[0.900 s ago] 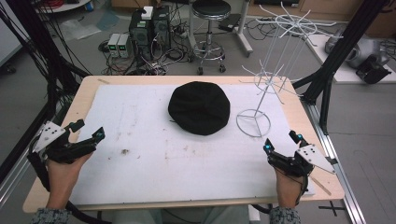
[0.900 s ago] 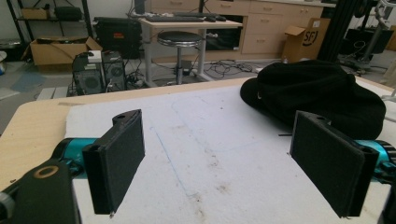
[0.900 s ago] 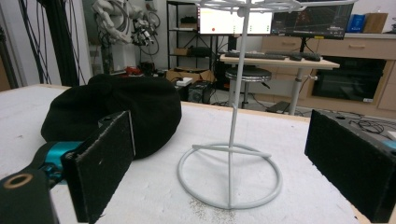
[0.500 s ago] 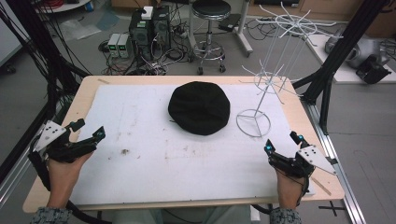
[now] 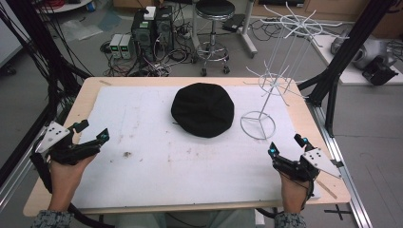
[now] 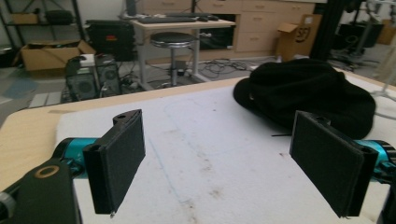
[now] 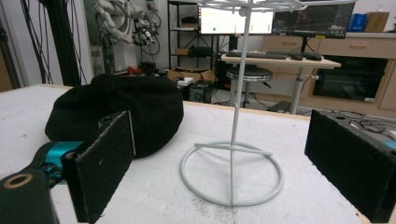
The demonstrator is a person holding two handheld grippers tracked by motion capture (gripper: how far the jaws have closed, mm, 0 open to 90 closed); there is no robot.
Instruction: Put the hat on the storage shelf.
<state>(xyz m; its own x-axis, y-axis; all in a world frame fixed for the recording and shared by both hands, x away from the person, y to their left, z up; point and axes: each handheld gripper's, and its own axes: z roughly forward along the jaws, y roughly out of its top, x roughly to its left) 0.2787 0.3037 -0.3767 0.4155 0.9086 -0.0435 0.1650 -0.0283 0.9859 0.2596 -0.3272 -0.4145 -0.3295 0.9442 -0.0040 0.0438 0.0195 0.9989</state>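
— Black fabric, the cap (image 5: 203, 109), sits at the middle of the white mat (image 5: 157, 166), toward the far side, just beside the ring base of the white wire rack (image 5: 258, 124). Has anything shifted in the last second?

— Almost nothing. Compared with the earlier high views, the cap and the rack lie where they were, and both hands rest at the near corners much as before. The left gripper (image 5: 90, 132) has its jaws spread wide with nothing between them; the right gripper (image 5: 286, 146) is likewise wide open and empty. So the work looks not yet begun: neither tool touches the cap, and both are well apart from it.

— What does each view add?

— The high view gives the layout: cap left of the rack, grippers at opposite near corners. The left gripper view shows the cap (image 6: 308, 93) beyond the right-hand pad (image 6: 334, 168), with bare mat between the jaws. The right gripper view looks low across the table, so the rack's base ring (image 7: 232, 173) and upright stem appear close, the cap (image 7: 116, 114) behind its left pad, and the cap's domed height is plain.
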